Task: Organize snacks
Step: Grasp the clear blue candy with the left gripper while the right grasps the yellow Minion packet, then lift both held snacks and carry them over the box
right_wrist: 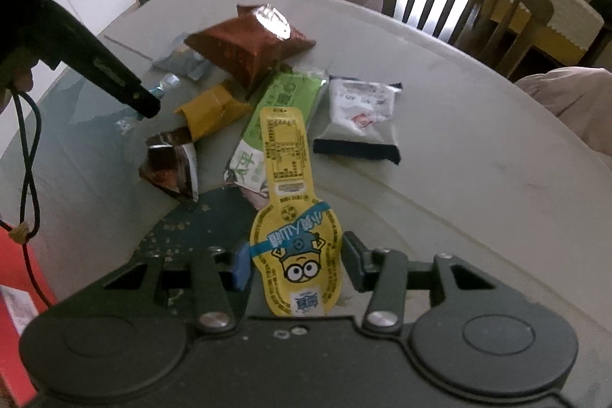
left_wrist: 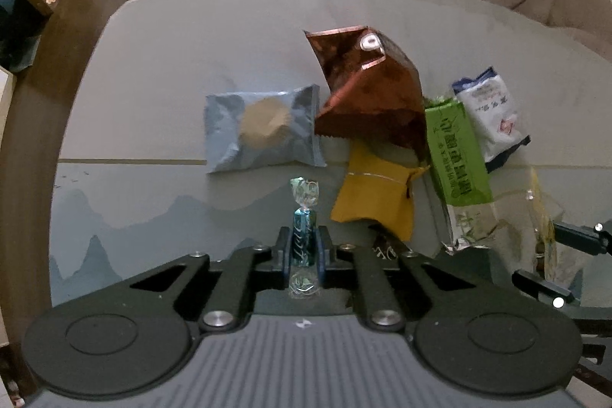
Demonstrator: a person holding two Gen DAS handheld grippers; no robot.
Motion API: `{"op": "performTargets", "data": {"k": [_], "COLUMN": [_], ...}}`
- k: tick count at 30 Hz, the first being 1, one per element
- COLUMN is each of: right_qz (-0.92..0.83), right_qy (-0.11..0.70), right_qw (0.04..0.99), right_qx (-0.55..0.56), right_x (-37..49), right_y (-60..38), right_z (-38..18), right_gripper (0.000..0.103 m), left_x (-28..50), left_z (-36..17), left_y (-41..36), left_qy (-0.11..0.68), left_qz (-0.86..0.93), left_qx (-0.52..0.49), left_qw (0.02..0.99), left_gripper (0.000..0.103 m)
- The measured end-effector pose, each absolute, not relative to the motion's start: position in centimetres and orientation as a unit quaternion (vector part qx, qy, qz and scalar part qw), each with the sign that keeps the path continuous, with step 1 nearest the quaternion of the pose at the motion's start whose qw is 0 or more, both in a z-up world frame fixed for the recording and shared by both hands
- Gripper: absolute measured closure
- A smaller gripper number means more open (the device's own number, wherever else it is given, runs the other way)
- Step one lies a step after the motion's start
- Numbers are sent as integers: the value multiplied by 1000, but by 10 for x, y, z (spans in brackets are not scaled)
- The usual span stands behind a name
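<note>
Left gripper pinches a twist-wrapped blue foil candy above the table. Right gripper clamps a flat yellow keyhole-shaped sachet. Beyond: crinkly brown foil bag, green packet.

Left tongs pinched tight (pointing down), right tongs clamped.

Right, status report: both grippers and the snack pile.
Left gripper shut on teal twist-wrapped candy. Right gripper around yellow cartoon pouch, grip unclear. Rest of the snacks heaped on table; nothing in the way.
</note>
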State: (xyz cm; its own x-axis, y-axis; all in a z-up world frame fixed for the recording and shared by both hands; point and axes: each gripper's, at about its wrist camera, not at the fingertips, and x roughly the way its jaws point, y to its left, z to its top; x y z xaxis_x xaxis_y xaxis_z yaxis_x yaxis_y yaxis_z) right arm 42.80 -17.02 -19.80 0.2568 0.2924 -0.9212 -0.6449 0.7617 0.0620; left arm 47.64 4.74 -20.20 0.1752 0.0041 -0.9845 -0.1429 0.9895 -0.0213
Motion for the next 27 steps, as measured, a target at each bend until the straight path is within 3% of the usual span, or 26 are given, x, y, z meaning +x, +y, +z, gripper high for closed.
{"op": "performTargets", "data": {"k": [27], "right_qz": [260], "right_qy": [452], "right_qw": [837], "right_qx": [-165], "right_x": [318], "right_y": [-179], "right_z": [-49], "right_gripper": [56], "left_x": [368], "left_z": [-45], "left_y": [42], "left_qy": [551], "left_qz": [17], "left_qx": [-34], "left_qw": [834], "left_gripper": [91]}}
